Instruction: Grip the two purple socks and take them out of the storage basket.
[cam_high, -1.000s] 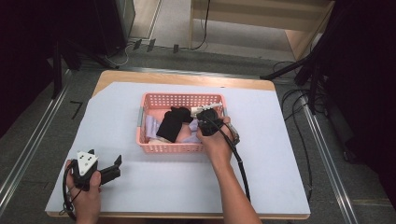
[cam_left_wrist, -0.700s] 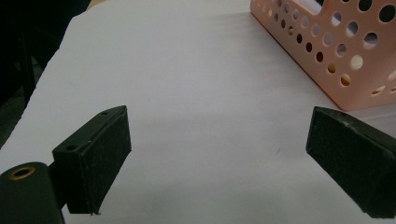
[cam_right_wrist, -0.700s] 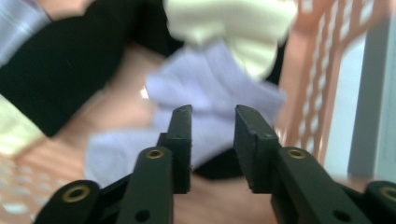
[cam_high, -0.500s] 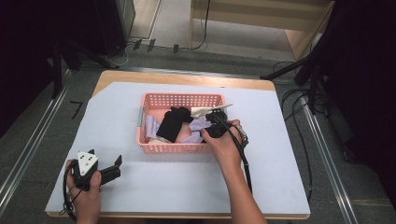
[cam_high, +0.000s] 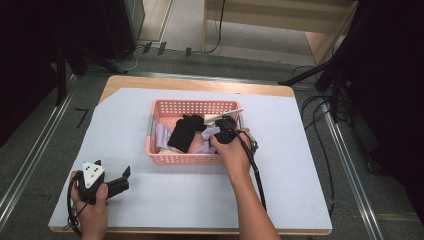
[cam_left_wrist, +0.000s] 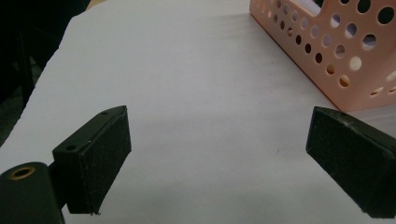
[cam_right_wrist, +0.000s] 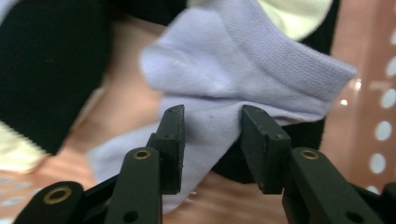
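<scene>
Step in hand: picking the pale lilac knitted sock (cam_right_wrist: 243, 70) out of the pink perforated plastic basket (cam_high: 165, 107). My right gripper (cam_right_wrist: 212, 140) is down inside the basket at its right end, nose on the pile. Its jaws have just been closing, with a fold of the lilac sock between them. In the right gripper view the fold sits in the gap and looks touched on both sides, but I can't tell whether the pads are really biting yet. I'd call it half-closed, grasp not confirmed.

Sock lies in the basket's right half, draped over something dark, with a black sock (cam_high: 185, 131) just beside it to the left and a cream-coloured garment (cam_right_wrist: 299, 14) behind it.

My left gripper (cam_left_wrist: 219, 154) rests on the white sheet covering the counter (cam_high: 300, 165), well apart from the work, near the front left corner. Jaws wide and released, nothing between them, basket corner off to the side.

Next move, as I judge it:
- finish the squeeze until the fabric is pinched firm
- lift straight up, slowly, to clear the basket wall
- watch that the black sock doesn't ride along
- if the fold slips, go deeper and retake more cloth
</scene>
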